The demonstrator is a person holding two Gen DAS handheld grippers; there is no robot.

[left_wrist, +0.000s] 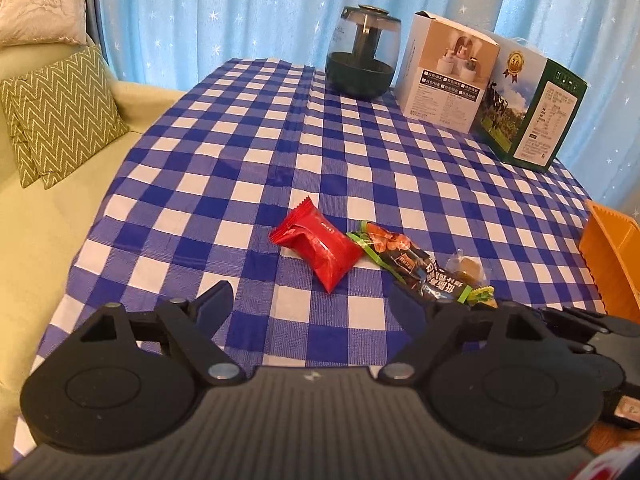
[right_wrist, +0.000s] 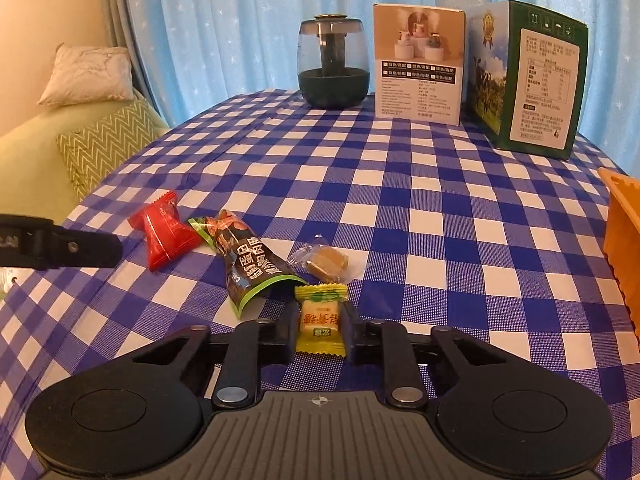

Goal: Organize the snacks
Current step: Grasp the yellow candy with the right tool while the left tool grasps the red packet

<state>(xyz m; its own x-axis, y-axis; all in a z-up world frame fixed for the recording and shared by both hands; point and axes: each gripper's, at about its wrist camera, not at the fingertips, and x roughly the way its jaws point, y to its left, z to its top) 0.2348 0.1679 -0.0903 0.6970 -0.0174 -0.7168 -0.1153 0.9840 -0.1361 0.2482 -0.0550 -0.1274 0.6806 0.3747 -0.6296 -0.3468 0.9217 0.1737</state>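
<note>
Right gripper (right_wrist: pixel 321 330) fingers clamp the small yellow wrapped candy (right_wrist: pixel 320 322) lengthwise at lower centre; left gripper (left_wrist: pixel 316 304) gapes empty short of the red foil snack packet (left_wrist: pixel 318 249).

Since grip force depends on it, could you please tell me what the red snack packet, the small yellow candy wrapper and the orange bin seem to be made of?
Red snack packet: glossy plastic film, judging by its highlights and crimped ends.
Yellow candy wrapper: thin printed film with serrated ends, pinched in the right gripper.
Orange bin: probably rigid matte plastic, with a ridged edge; only part shows.
</note>
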